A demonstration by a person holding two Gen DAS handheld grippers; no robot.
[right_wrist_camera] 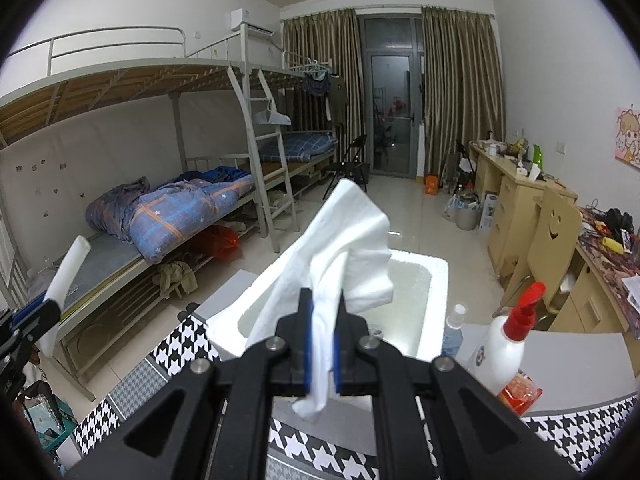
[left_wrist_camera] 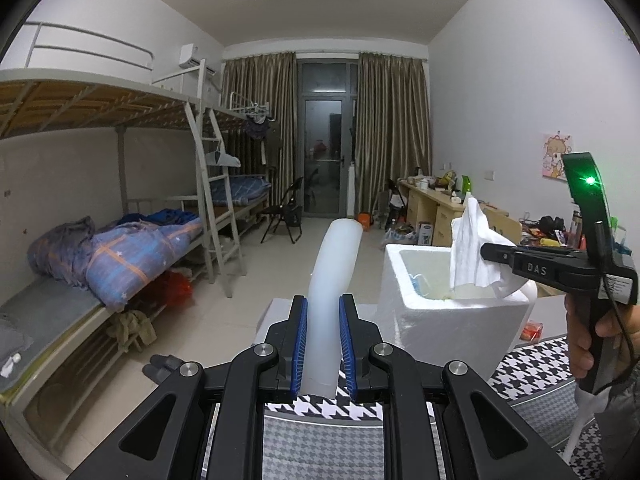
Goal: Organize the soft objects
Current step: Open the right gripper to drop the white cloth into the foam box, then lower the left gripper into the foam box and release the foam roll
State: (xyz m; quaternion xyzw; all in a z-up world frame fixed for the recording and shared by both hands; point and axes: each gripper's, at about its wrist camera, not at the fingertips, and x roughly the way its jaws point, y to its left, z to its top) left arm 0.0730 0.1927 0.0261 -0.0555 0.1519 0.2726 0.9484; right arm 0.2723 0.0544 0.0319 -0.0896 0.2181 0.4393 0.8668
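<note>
My left gripper (left_wrist_camera: 323,304) is shut on a long pale translucent foam tube (left_wrist_camera: 334,264) that sticks up and forward between its blue pads. A white foam box (left_wrist_camera: 440,320) stands open-topped on the houndstooth table just right of it. My right gripper (right_wrist_camera: 323,300) is shut on a crumpled white cloth (right_wrist_camera: 344,248), held above the near rim of the white foam box (right_wrist_camera: 434,312). In the left wrist view the right gripper (left_wrist_camera: 490,254) comes in from the right with the white cloth (left_wrist_camera: 474,252) over the box opening. The foam tube (right_wrist_camera: 68,272) shows at the far left of the right wrist view.
A white spray bottle with a red nozzle (right_wrist_camera: 504,348), a small clear bottle (right_wrist_camera: 454,328) and a red packet (right_wrist_camera: 520,394) stand right of the box. The houndstooth cloth (left_wrist_camera: 320,432) covers the table. Bunk beds (left_wrist_camera: 120,248) line the left wall, desks (right_wrist_camera: 520,208) the right.
</note>
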